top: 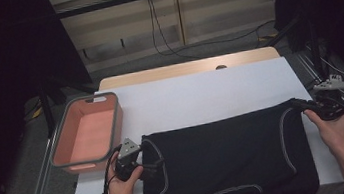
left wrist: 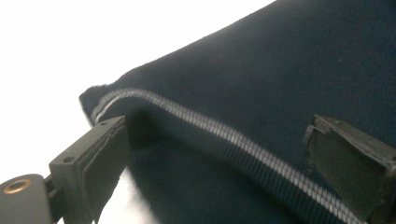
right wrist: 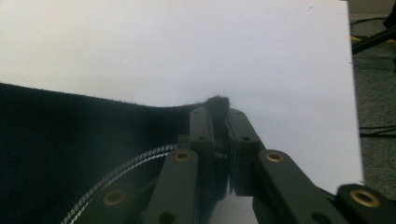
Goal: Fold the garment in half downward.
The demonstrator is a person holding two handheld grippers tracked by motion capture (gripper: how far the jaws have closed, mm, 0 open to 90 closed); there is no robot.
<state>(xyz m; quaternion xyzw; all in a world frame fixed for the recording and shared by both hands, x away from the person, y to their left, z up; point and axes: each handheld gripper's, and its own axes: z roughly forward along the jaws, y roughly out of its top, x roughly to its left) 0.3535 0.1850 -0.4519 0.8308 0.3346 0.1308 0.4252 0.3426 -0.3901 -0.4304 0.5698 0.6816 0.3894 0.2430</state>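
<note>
Right tongs (right wrist: 219,109) — black garment's (right wrist: 70,140) corner

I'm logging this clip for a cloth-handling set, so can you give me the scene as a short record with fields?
surface: white sheet over a wooden table
main item: black garment with pale piping, lying flat at the near edge
container: pink bin with a grey rim, on the left, nothing visible in it
left gripper: jaws open, straddling a piped seam at the garment's left corner
right gripper: shut on the garment's far right corner, fabric pinched between the jaws
hands: left hand, right hand
</note>
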